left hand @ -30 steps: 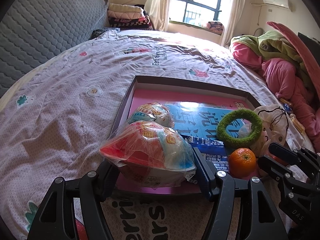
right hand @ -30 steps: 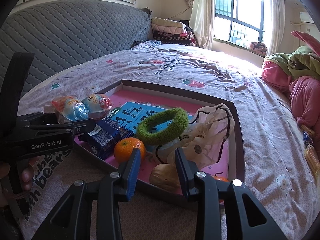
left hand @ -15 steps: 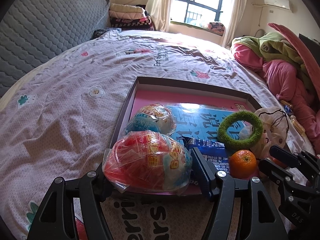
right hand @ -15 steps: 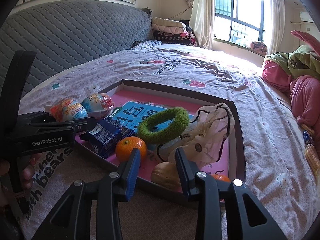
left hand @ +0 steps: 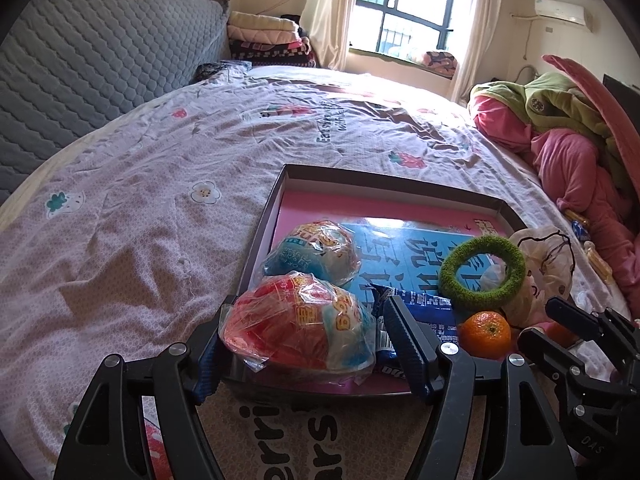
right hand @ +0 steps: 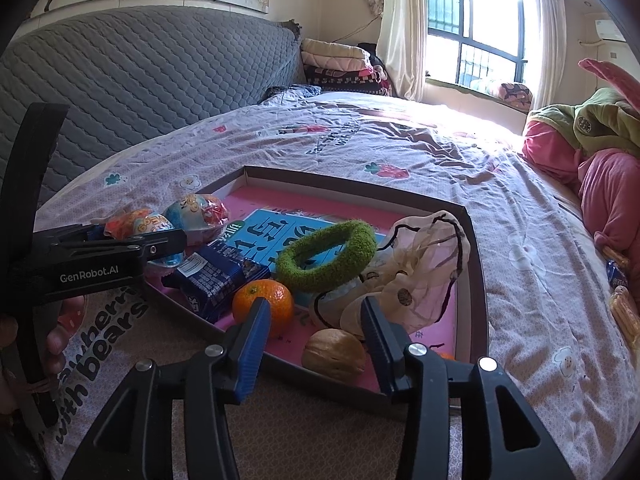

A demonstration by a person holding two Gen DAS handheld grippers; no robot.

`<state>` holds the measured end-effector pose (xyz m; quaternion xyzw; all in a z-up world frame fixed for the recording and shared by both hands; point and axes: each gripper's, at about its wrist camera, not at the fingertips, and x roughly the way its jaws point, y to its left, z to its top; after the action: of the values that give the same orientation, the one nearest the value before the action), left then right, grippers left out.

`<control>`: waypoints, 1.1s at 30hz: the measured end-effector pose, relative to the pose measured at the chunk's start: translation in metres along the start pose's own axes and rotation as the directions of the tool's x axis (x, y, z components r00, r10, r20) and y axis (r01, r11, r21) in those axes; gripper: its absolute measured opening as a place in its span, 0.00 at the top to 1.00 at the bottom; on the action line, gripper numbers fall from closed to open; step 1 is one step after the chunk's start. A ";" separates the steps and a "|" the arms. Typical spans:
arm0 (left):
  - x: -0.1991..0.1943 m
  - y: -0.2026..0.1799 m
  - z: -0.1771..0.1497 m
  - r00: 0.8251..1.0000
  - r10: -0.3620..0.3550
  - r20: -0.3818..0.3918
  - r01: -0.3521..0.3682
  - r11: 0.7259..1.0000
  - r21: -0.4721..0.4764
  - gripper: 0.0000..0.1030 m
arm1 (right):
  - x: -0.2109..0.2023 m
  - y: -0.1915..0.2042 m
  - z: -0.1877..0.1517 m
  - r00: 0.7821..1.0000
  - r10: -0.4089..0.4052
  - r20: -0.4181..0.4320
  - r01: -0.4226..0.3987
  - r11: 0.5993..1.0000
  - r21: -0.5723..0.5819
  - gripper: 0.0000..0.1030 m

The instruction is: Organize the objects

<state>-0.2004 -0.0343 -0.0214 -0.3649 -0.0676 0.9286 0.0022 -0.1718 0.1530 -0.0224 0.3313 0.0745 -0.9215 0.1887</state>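
Two grippers of mine work at the near edge of the tray [left hand: 267, 216] on the bed. My left gripper [left hand: 300, 344] is opening around the red wrapped egg [left hand: 298, 330] in the tray's corner; its pads seem just clear. My right gripper [right hand: 314, 330] is opening too, empty, the walnut [right hand: 334, 354] lying loose between its fingers.

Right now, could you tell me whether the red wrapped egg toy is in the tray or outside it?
In: the red wrapped egg toy lies in the tray, at its near corner beside the blue one.
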 end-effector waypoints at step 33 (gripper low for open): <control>-0.051 -0.012 0.008 0.997 -0.032 0.067 0.032 0.999 0.001 0.25 | -0.031 0.003 0.009 0.995 -0.051 0.081 0.049 0.998 0.024 0.32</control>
<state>-0.1688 -0.0260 0.0206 -0.3325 -0.0733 0.9401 0.0150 -0.1541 0.1568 0.0042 0.2937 0.0647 -0.9394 0.1647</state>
